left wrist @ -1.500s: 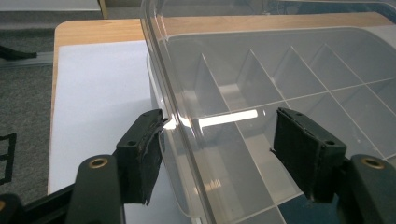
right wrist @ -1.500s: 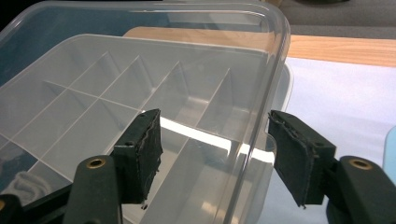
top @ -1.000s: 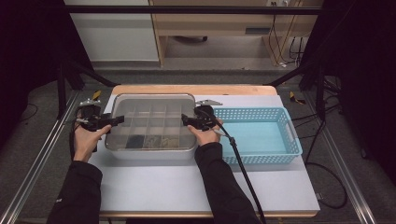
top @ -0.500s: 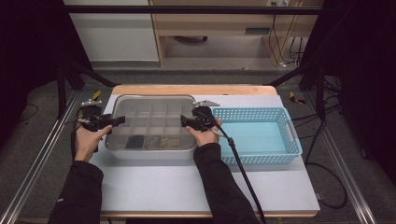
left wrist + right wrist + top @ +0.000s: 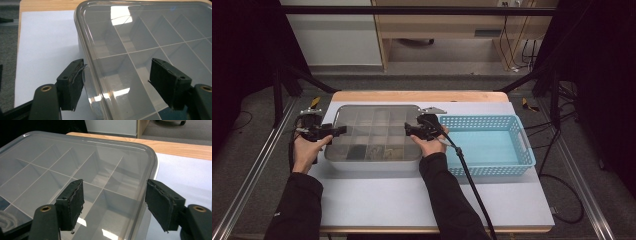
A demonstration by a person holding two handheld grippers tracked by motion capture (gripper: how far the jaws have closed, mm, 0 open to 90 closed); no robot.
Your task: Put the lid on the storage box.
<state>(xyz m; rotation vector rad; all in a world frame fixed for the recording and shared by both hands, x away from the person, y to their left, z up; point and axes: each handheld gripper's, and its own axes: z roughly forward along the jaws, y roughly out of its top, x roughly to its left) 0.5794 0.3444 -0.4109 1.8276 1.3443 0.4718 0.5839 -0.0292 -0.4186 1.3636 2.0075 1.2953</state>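
A person's left claw stood at the left edge of a clear plastic compartment box on the white-topped counter, its jaws apart. In the left claw's own view the box's lid rim ran up between the 2 black pads, one pad outside the wall and one over the lid, neither visibly pressing on it.

The box, lid on, lay on the left half of the counter, its inner dividers showing through the clear top and dark small parts sitting in the nearest row of cells.

At the box's right edge the right claw also stood with jaws apart. Those jaws had just been opening, with the box's right edge between them. In the right claw's view its pads straddled the lid's rounded corner without closing on it. Both hands otherwise sat where they had a second before, at either end of the box.

Just right of the box, a light blue perforated basket waited with nothing visible inside.

With the right jaws widened and neither claw clamped, the box appeared to have just been released, or a 2-sided hold on it was not yet made.
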